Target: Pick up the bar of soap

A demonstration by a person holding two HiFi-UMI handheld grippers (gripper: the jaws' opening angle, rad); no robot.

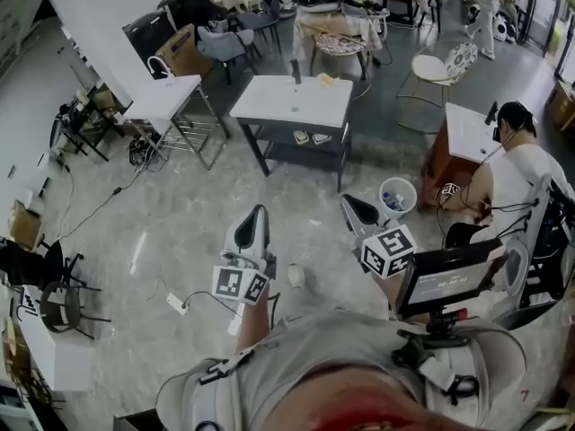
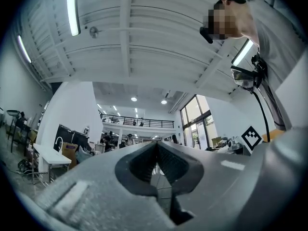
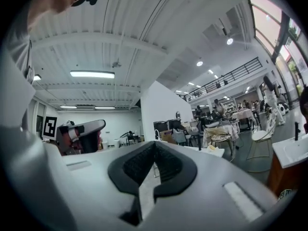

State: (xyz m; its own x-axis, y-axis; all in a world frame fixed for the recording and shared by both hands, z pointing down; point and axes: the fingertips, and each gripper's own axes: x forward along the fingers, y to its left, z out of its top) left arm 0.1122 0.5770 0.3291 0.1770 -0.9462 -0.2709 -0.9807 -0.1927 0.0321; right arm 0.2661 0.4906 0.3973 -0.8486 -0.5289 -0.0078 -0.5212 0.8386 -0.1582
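**A:** What is filling most of the head view?

**B:** A pale marble floor (image 1: 180, 232) is spreading across the room. A white washstand (image 1: 274, 101) is standing in the middle of it, well beyond both grippers.

**A:** Is anyone else showing?

**B:** A person (image 1: 517, 173) is crouching at the right by a wooden cabinet (image 1: 446, 164), and a white bucket (image 1: 411, 203) is sitting near them.

**A:** And the grippers?

**B:** The left gripper (image 1: 261, 210) and the right gripper (image 1: 347, 200) are hovering side by side over the floor, pointing toward the washstand. In each gripper's own view the jaws are pressing tip to tip, clenched on nothing.

**A:** Where is the soap?

**B:** A black faucet (image 1: 296, 70) is rising from the washstand's far edge. The bar of soap (image 1: 328, 79), a small yellowish lump, is lying just beside it on the top, well apart from both grippers.
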